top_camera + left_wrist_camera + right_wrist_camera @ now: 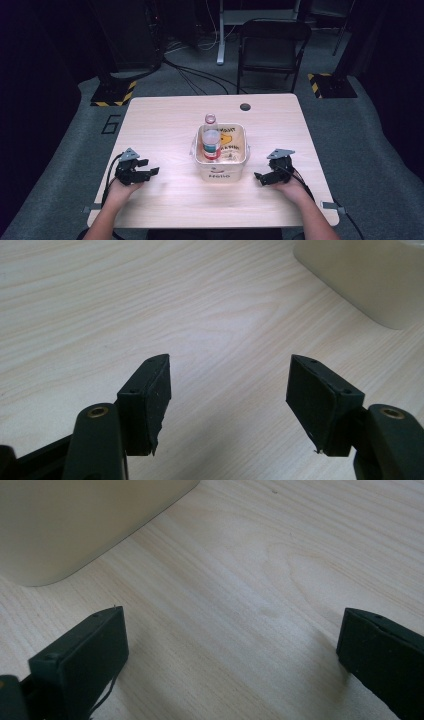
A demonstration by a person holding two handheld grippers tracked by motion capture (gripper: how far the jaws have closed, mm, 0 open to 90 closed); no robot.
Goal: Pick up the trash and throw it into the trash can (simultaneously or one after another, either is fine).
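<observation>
1. We hold both tools low over the wooden table (165,120), one on each side of the cream bin (220,172) that sits mid-table.
2. Our left gripper (150,172) is released: in the left gripper view its jaws stand wide apart over bare wood, grasping nothing, with a corner of the bin at the far right.
3. Our right gripper (259,177) is likewise released, its jaws spread over the tabletop in the right gripper view, the bin's rounded wall at the far left.
4. The bottle (210,140) stands upright inside the bin, toward its left side, its neck rising above the rim. It is clear plastic with a label band; we cannot tell whether a cap is on it or how full it is.
5. We judge the bottle light and fairly stiff, though its thin wall may dent under a hard squeeze, and smooth plastic can slip.
6. The best hold looks to be the neck or shoulder above the rim, where the jaws can close without hitting the bin wall.
7. The bin looks like rigid, light plastic; it could slide on the smooth wood if nudged, so we would steady it with one gripper at its rim.
</observation>
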